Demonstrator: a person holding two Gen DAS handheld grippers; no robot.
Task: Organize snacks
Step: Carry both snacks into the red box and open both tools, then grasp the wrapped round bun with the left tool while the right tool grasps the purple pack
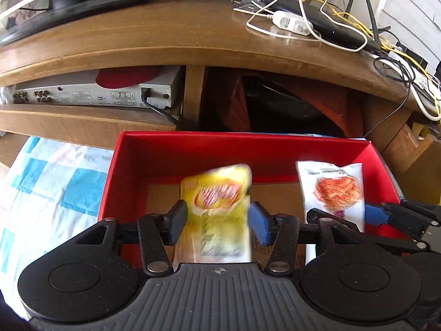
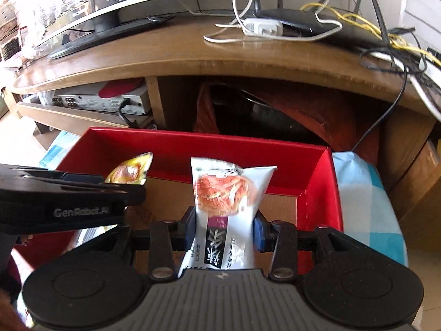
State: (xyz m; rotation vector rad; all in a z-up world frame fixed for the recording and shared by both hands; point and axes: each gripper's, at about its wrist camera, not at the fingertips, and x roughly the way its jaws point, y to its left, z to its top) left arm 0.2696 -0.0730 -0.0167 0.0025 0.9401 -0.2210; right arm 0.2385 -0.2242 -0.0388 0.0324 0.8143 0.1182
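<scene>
A red box point(image 1: 176, 154) with a brown cardboard floor sits open in front of me; it also shows in the right wrist view point(image 2: 319, 190). My left gripper point(image 1: 217, 220) holds a yellow snack packet point(image 1: 217, 195) above the box's floor; the packet is blurred, and there is a small gap at the right pad. My right gripper point(image 2: 226, 229) is shut on a white snack packet point(image 2: 228, 193) with an orange food picture, over the right part of the box. That packet shows in the left wrist view point(image 1: 333, 187), and the yellow one in the right wrist view point(image 2: 129, 169).
The box rests on a blue-and-white checked cloth point(image 1: 49, 193). Behind it stands a wooden TV stand point(image 1: 171, 35) with a silver player point(image 1: 93, 93) on its shelf, a monitor base point(image 1: 66, 8), and a router with tangled cables point(image 1: 339, 27) on top.
</scene>
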